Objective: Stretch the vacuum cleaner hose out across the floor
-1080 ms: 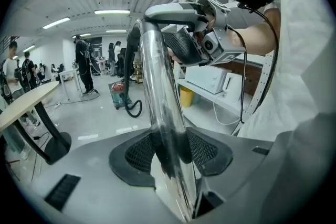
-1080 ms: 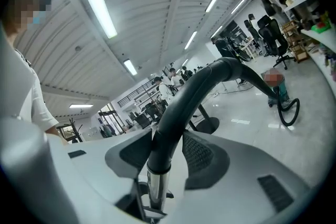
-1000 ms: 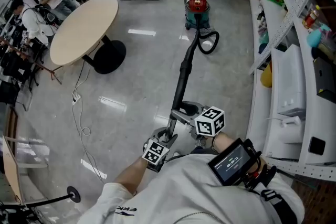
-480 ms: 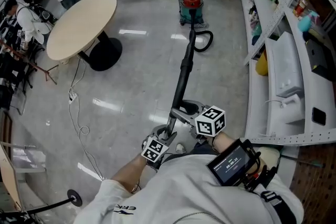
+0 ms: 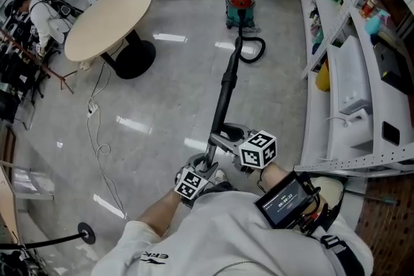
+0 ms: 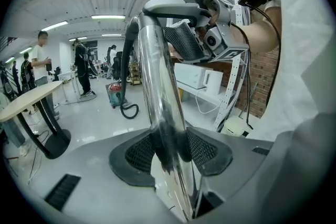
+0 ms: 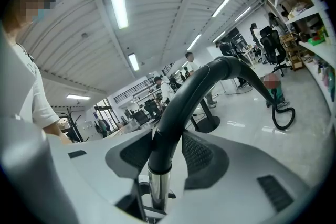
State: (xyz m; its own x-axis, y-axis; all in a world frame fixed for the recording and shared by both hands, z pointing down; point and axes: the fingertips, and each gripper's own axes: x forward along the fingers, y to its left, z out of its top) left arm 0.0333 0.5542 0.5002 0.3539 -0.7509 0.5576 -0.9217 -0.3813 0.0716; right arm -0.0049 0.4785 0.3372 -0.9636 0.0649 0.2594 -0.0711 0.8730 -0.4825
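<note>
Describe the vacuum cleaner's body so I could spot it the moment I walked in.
Start at the big round pale table. Between it and the white shelving along the wall, a small canister stands where the looping black hose ends. It is the only thing there with a red lid over a teal drum.

My left forearm [image 5: 155, 220] and right forearm [image 5: 277, 172] reach forward and down. The left gripper [image 5: 206, 170] sits nearer my body, jaws clamped on the metal tube [image 6: 157, 76]. The right gripper [image 5: 228, 140] sits just ahead, jaws clamped on the black handle [image 7: 194, 86].
</note>
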